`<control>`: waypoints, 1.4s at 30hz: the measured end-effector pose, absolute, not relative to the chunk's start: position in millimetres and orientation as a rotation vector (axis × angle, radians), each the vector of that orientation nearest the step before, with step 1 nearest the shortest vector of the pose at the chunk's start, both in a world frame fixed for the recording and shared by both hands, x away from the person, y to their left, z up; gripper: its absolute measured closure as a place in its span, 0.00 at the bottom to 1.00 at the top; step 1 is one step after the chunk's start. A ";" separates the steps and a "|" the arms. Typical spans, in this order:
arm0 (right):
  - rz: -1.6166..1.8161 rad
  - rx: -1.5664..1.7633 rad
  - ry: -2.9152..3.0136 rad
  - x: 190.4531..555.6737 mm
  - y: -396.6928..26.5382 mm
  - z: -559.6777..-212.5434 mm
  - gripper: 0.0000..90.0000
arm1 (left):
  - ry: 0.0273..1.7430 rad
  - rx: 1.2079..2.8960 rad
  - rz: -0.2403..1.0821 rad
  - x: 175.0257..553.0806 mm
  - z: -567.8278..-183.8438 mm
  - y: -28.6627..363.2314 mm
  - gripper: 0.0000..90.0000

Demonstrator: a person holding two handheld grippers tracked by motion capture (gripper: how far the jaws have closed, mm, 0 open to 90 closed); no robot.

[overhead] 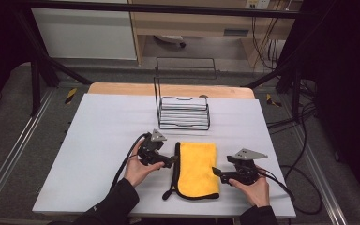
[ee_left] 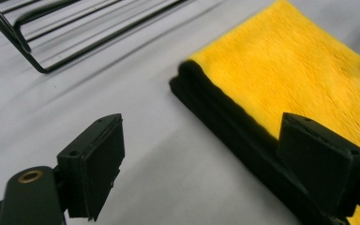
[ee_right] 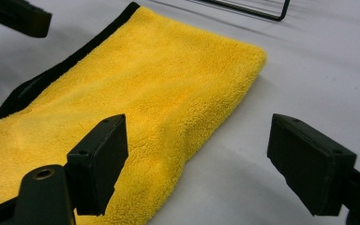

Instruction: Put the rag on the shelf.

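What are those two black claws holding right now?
Nothing. Both the left gripper and the right gripper have open jaws beside the folded yellow cloth.

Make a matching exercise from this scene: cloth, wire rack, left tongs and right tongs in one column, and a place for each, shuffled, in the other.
1. cloth
2. wire rack
3. left tongs
4. right tongs

A. at the cloth's black-edged side
B. behind the cloth, toward the table's far edge
C. folded flat between the two tongs
D. at the cloth's plain yellow side

Pairs: 1-C, 2-B, 3-A, 4-D
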State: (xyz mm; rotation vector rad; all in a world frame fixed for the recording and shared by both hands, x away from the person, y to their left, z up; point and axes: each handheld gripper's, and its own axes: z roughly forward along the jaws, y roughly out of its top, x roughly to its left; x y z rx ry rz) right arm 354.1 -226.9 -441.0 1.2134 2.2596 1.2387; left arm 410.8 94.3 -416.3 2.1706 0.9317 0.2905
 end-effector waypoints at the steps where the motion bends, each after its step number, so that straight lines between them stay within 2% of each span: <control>1: 1.234 1.213 2.256 354.3 -226.9 -441.2 0.17 | 0.944 2.159 0.288 414.7 -416.5 93.8 0.17; 8: 1.203 1.200 2.246 355.4 -227.7 -441.3 0.12 | 0.974 2.155 0.306 438.2 -417.5 85.3 0.21; 15: 1.193 1.197 2.240 355.5 -228.5 -440.5 0.12 | 1.013 2.160 0.286 456.4 -427.6 69.7 0.35; 18: 1.190 1.201 2.243 355.5 -228.8 -439.9 0.13 | 1.021 2.168 0.268 459.0 -433.4 66.2 0.44; 24: 1.211 1.211 2.222 356.6 -229.3 -439.2 0.16 | 1.027 2.176 0.247 462.6 -440.1 64.1 0.51; 32: 1.230 1.226 2.212 362.9 -226.5 -437.4 0.16 | 0.986 2.193 0.228 461.7 -442.3 55.5 0.68; 42: 1.226 1.244 2.205 380.8 -222.0 -435.6 0.17 | 0.966 2.214 0.223 460.7 -441.8 54.1 0.78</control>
